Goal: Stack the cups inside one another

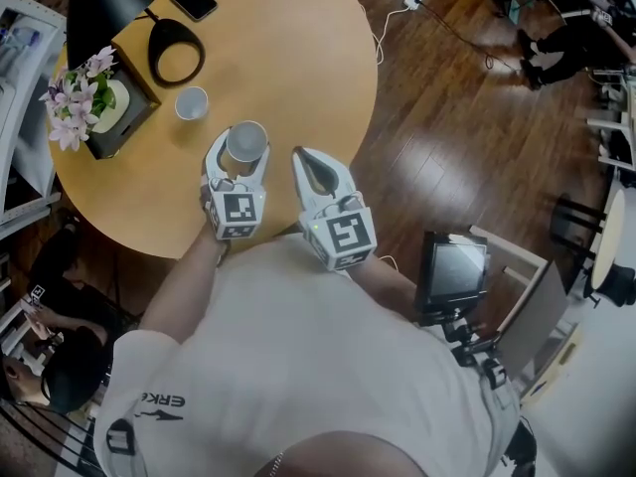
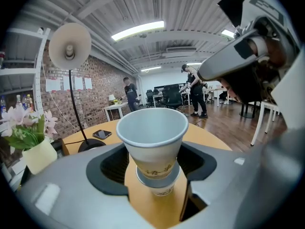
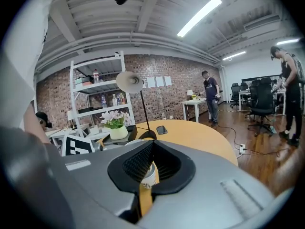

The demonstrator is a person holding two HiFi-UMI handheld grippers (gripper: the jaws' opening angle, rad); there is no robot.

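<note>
Over the counter (image 1: 298, 58), my left tongs (image 1: 238, 159) gripped the upright cup (image 1: 246, 139) by its sides, while my right tongs (image 1: 310, 159) sat closed and empty just beside. I judged this the carry. The next move was to lower it squarely into the second cup (image 1: 192, 102), which stood just ahead-left of the left tongs.
</note>
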